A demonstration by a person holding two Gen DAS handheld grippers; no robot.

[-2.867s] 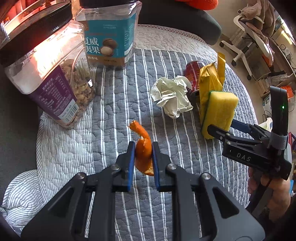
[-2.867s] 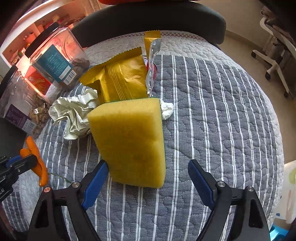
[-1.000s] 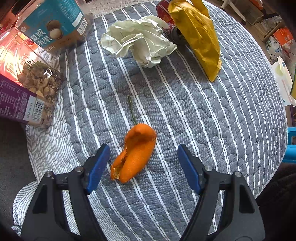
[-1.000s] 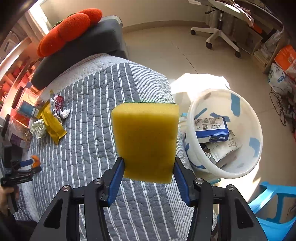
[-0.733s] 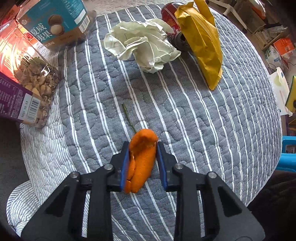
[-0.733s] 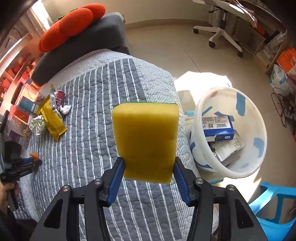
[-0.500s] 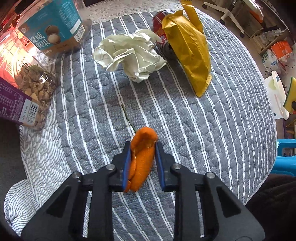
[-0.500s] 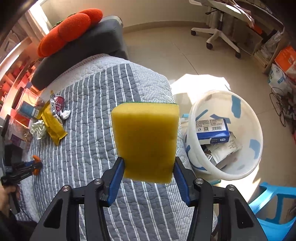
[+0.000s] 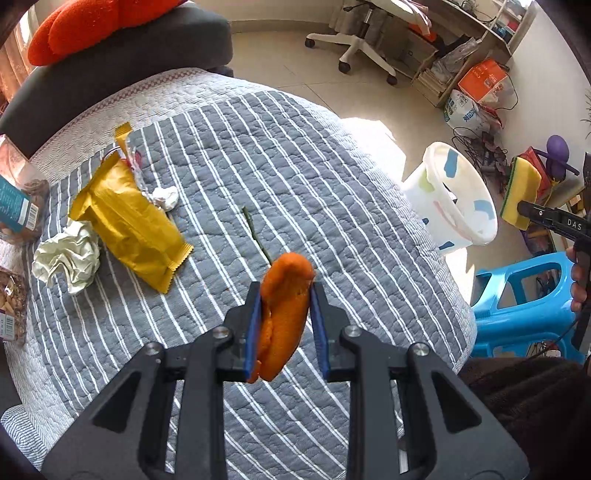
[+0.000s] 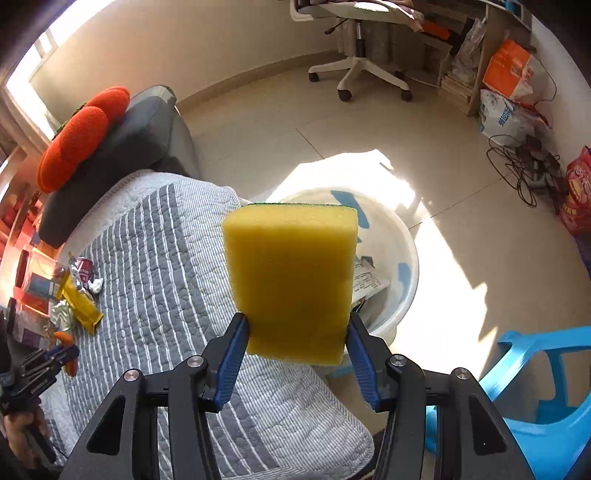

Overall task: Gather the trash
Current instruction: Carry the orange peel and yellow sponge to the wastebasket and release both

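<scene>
My left gripper (image 9: 284,295) is shut on an orange peel (image 9: 282,310), held up above the grey striped quilt (image 9: 314,177). My right gripper (image 10: 293,321) is shut on a yellow sponge (image 10: 291,280) with a green back, hanging over the white bin (image 10: 391,258) beside the quilt's edge. From the left wrist view the bin (image 9: 458,206) stands on the floor to the right, with the sponge (image 9: 522,192) beyond it. On the quilt lie a yellow snack bag (image 9: 129,221), a crumpled paper (image 9: 68,256), a small white wad (image 9: 164,197) and a thin green stem (image 9: 255,232).
Snack jars (image 9: 18,210) stand at the quilt's left edge. A blue plastic stool (image 9: 528,302) sits on the floor to the right of the bin. A dark cushion with an orange pillow (image 9: 96,26) backs the quilt. An office chair (image 9: 358,48) and boxes stand further off.
My left gripper shut on the orange peel, lifted it off the quilt and swung right toward the bin. My right gripper carried the sponge from over the quilt edge to above the bin.
</scene>
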